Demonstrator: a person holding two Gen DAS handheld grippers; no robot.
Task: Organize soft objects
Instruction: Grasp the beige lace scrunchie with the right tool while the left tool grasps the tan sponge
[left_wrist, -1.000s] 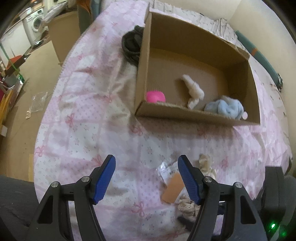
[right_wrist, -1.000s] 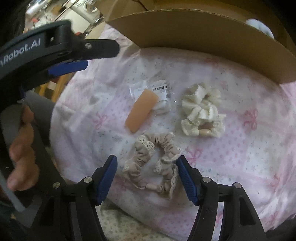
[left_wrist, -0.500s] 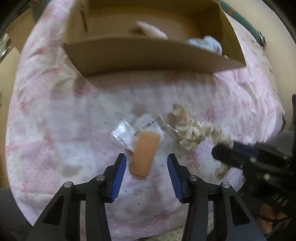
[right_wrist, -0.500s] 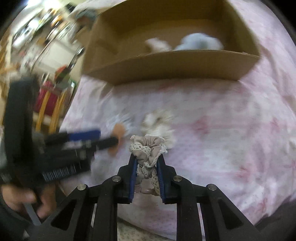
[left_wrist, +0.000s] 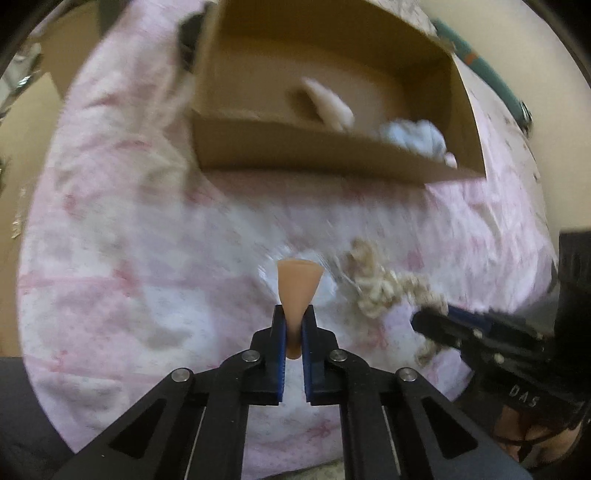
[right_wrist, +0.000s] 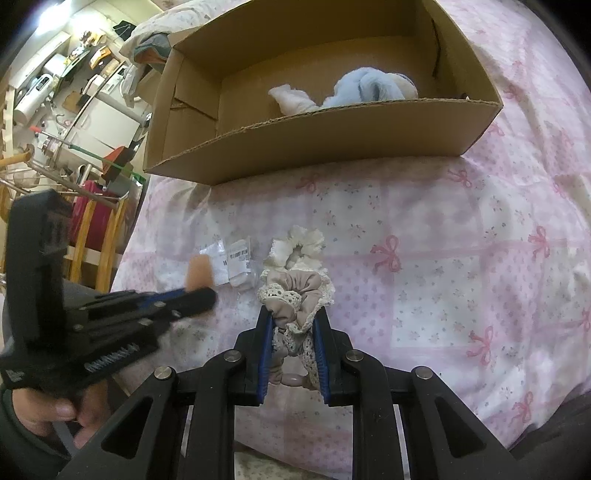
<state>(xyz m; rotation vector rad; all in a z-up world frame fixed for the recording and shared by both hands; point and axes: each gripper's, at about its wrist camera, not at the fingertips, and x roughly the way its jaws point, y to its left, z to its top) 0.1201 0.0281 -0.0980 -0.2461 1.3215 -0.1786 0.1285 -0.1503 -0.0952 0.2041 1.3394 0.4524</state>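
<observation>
The beige scrunchie (right_wrist: 295, 299) is pinched in the right tool (right_wrist: 291, 332), above the pink bedspread (right_wrist: 443, 258). The left tool (left_wrist: 293, 332) is clamped on a peach sponge (left_wrist: 298, 284). A cream scrunchie (right_wrist: 299, 242) lies on the bedspread beside a plastic packet (right_wrist: 240, 262). Beyond stands the cardboard box (right_wrist: 332, 147), holding a blue plush (right_wrist: 369, 86) and a white cloth (right_wrist: 295, 99).
</observation>
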